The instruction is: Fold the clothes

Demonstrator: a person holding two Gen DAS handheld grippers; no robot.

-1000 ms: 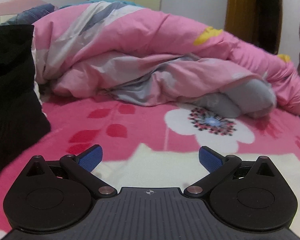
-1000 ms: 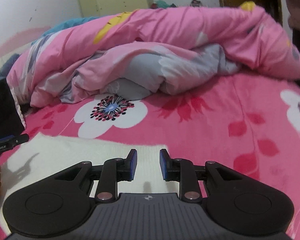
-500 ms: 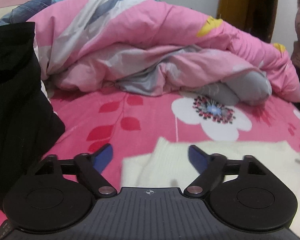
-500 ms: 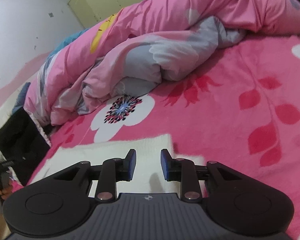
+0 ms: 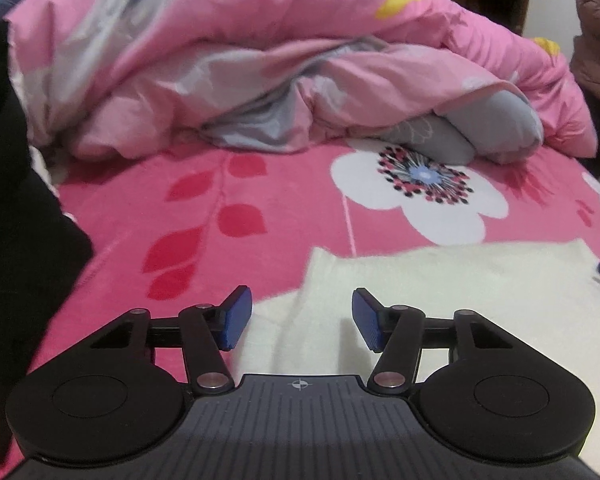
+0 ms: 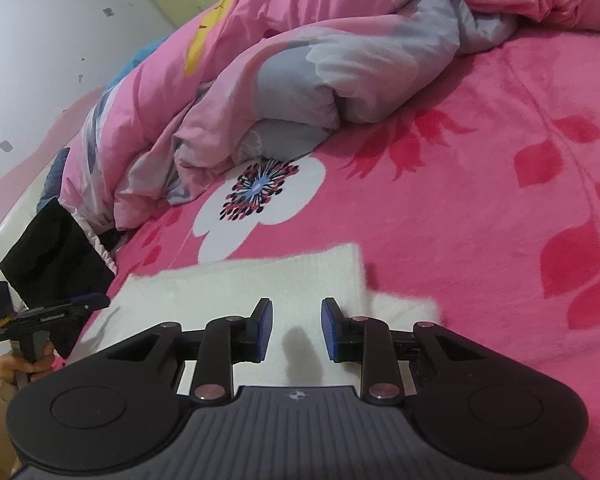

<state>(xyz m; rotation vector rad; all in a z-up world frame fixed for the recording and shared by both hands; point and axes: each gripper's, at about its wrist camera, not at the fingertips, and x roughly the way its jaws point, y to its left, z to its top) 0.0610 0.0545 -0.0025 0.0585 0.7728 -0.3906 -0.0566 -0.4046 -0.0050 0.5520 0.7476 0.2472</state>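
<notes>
Here we are over the bed, and the cream knitted garment (image 5: 440, 280) lies flat on the pink flowered bedsheet (image 5: 260, 200), near the front edge, well short of the rumpled pink and grey duvet (image 5: 300, 72) heaped at the back. The left gripper (image 5: 298, 318) hovers at the garment's left end, jaws spread wide with cream fabric showing in the gap, nothing pinched. The right gripper (image 6: 296, 330) sits low over the opposite end, jaws parted by a narrower gap, also empty; its shadow falls on the knit right beneath. One gripper at each end looks to me like a set-up for taking both ends together, so the cloth lifts evenly and folds without twisting. In the right wrist view the garment (image 6: 260, 284) shows a layered right edge, so it may be partly folded already. A black garment (image 5: 16, 200) stands at the left, just beside the work area, clear of the cream one.
</notes>
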